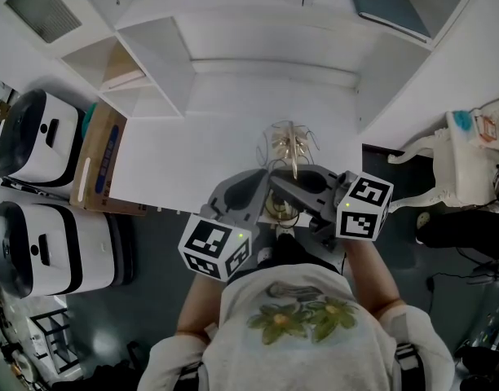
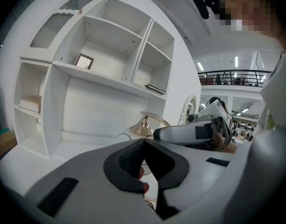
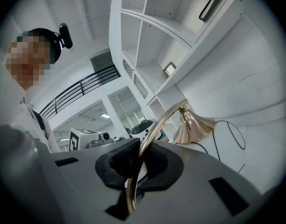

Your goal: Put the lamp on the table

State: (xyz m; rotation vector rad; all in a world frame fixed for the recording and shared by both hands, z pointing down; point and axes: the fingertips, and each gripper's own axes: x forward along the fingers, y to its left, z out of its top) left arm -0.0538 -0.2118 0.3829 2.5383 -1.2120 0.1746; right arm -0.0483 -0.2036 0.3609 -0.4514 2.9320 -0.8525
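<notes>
The lamp [image 1: 291, 147] is brass-coloured, with a curved arm and a flared shade, and a thin cable loops beside it. It hovers at the front edge of the white table [image 1: 184, 165]. My right gripper [image 3: 139, 160] is shut on the lamp's curved arm [image 3: 158, 127], with the shade [image 3: 195, 125] beyond it. From the left, my left gripper [image 2: 144, 146] points at the lamp's lower part with its jaws together. Small reddish bits show in the gap, and I cannot tell what they are. The head view shows the left gripper [image 1: 258, 192] and the right gripper [image 1: 292, 187] side by side.
A white shelf unit [image 1: 156, 63] rises at the back of the table; a dark flat thing [image 1: 390, 5] lies on an upper shelf. Left of the table stand a cardboard box [image 1: 99, 160] and two white machines [image 1: 39, 137]. A white chair [image 1: 461, 165] is at the right.
</notes>
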